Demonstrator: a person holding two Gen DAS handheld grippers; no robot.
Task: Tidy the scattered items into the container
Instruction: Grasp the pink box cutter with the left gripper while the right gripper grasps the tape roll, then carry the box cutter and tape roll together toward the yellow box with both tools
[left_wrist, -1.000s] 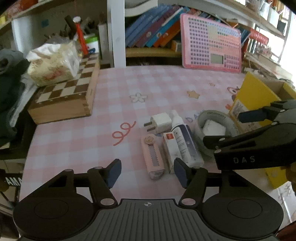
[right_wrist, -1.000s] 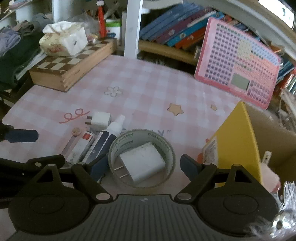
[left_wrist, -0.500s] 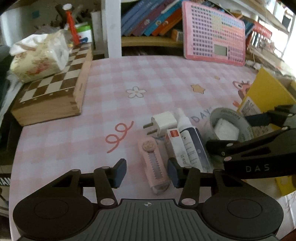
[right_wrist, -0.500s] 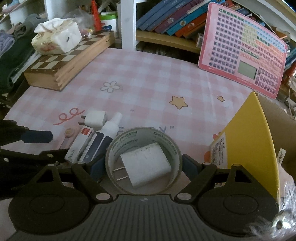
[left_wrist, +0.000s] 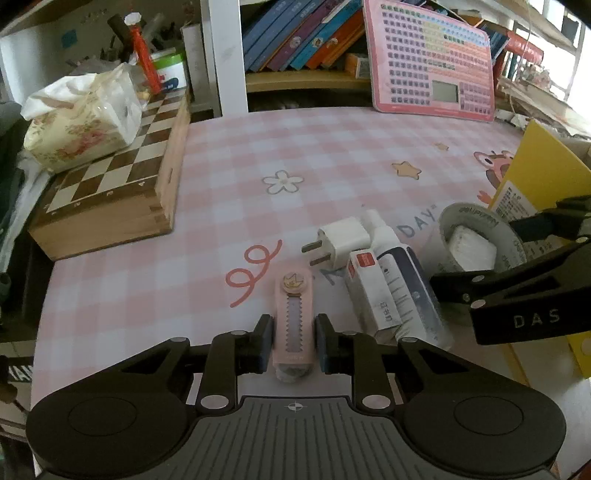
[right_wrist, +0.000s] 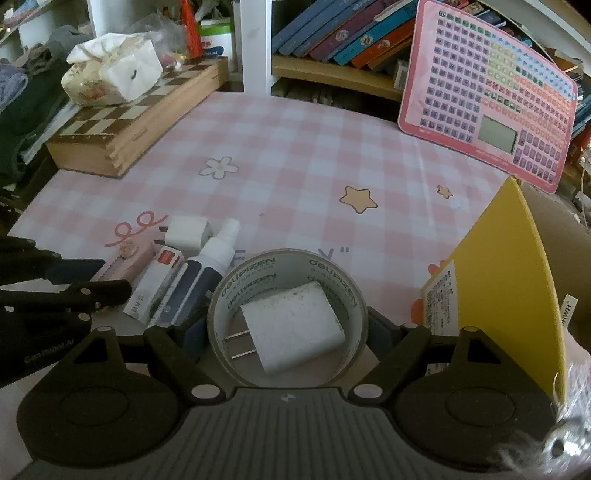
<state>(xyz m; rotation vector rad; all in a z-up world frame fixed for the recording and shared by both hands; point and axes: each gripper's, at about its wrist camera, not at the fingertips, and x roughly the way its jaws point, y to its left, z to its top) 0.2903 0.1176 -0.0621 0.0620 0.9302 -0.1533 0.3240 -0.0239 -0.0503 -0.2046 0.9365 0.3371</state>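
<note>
My left gripper (left_wrist: 293, 343) is shut on a slim pink case (left_wrist: 293, 314) with a serrated strip, which lies on the pink checked tablecloth. To its right lie a white plug (left_wrist: 343, 240), a small white box (left_wrist: 373, 295) and a dark blue spray bottle (left_wrist: 410, 288). My right gripper (right_wrist: 286, 328) straddles a tape roll (right_wrist: 325, 273) with a white charger (right_wrist: 291, 332) lying inside it. Its jaws are closing, and the pads rest against the roll's sides. The yellow-flapped cardboard box (right_wrist: 509, 258) stands just right of the roll.
A wooden chessboard box (left_wrist: 110, 192) with a tissue pack (left_wrist: 77, 122) on top sits at the far left. A pink keypad toy (left_wrist: 432, 59) leans against the bookshelf at the back. The middle of the cloth holds only printed patterns.
My left gripper slid forward over the pink case and its jaws closed onto it. The right gripper's jaws drew in slightly against the tape roll.
</note>
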